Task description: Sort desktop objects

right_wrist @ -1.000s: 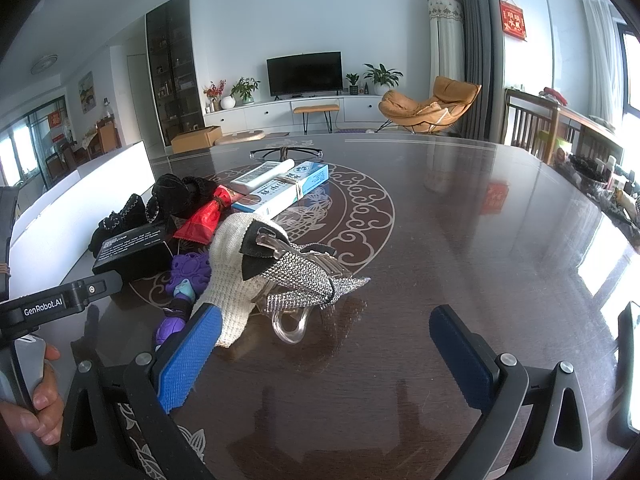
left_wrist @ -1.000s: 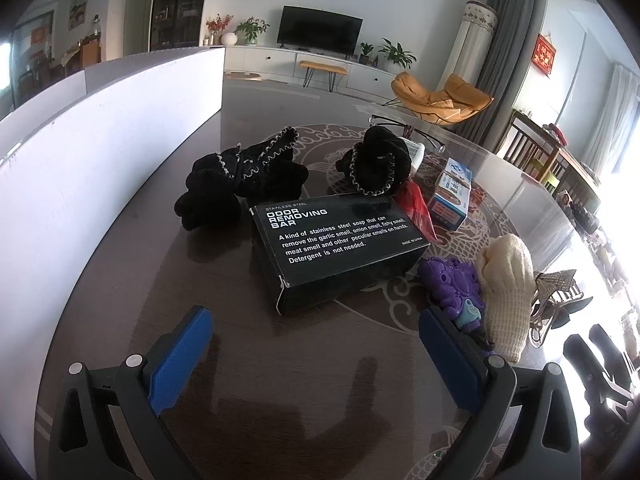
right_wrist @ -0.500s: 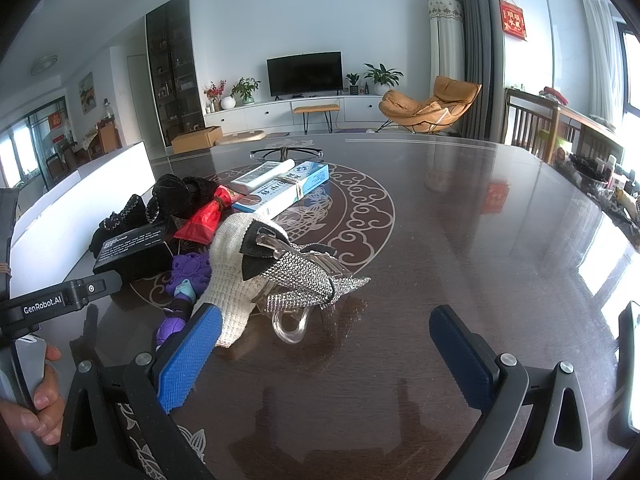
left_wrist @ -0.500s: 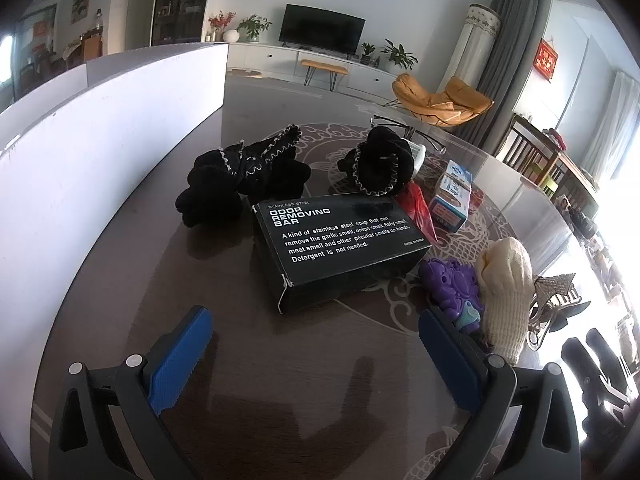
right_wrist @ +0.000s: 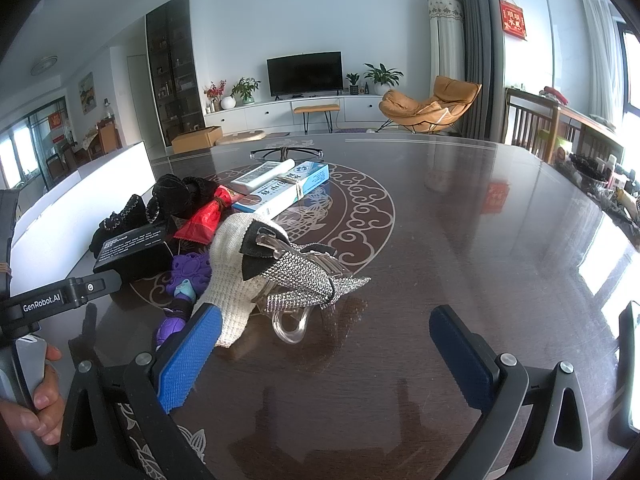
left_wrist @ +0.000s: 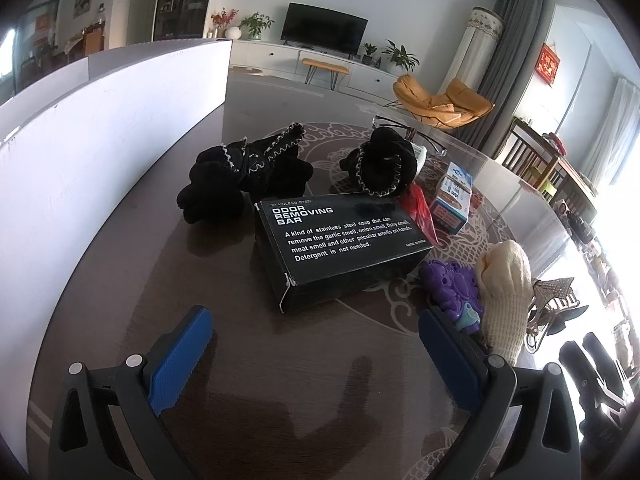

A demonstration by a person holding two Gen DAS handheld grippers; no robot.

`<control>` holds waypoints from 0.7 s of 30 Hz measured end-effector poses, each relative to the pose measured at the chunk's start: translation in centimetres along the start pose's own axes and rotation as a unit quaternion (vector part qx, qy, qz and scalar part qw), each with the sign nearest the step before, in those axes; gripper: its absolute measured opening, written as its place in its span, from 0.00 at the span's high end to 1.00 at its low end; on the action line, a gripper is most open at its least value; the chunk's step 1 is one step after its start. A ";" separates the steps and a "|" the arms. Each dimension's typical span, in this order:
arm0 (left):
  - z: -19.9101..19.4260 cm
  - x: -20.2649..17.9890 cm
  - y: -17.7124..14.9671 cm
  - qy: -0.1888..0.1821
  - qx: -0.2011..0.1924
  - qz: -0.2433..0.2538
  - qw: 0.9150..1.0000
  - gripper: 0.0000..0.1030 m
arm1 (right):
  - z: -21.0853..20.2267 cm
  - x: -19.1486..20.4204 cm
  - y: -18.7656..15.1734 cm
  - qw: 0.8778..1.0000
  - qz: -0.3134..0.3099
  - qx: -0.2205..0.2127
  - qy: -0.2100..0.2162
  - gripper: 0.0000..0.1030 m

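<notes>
Dark surface (right_wrist: 460, 216) carries the unsorted clutter bunched left of centre: black soap box (left_wrist: 340, 248), black gloves (left_wrist: 244, 172), cream mitt (left_wrist: 506, 292), purple toy (left_wrist: 452, 284). Left claw (left_wrist: 316, 340) is spread wide, empty, squared on the box, likely first pick. Right claw (right_wrist: 324, 344) gapes empty beside the rhinestone clip (right_wrist: 308, 276).

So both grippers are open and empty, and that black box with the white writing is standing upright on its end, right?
Not quite. The black box lies flat on the table, its printed face up, as the left wrist view shows. The rest holds: the left gripper and the right gripper are both open and empty.
</notes>
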State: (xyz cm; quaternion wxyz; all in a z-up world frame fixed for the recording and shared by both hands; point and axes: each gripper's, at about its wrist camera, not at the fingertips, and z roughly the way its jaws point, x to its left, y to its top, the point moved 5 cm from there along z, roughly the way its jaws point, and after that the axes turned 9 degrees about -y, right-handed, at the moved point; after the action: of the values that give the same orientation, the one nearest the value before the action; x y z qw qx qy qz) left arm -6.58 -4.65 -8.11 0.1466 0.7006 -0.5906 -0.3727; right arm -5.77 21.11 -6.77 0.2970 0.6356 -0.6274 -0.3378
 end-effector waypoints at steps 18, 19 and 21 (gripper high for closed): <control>-0.6 -1.2 -0.8 0.001 0.043 0.104 0.994 0.00 | 0.0 1.3 -0.1 1.000 -0.005 0.007 0.002 0.00; -0.4 -1.3 -1.0 0.007 0.053 0.117 0.992 0.00 | 0.0 1.6 -0.1 1.000 -0.007 0.009 0.001 0.00; -0.2 -1.5 -1.3 0.015 0.064 0.133 0.989 0.00 | -0.2 1.9 -0.3 1.000 -0.010 0.012 0.002 0.00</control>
State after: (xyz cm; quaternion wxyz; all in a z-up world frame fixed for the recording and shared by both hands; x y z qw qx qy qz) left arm -5.50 -2.97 -8.32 0.1586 0.6292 -0.6989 -0.3008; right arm -5.49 19.21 -6.96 0.2871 0.6460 -0.6248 -0.3315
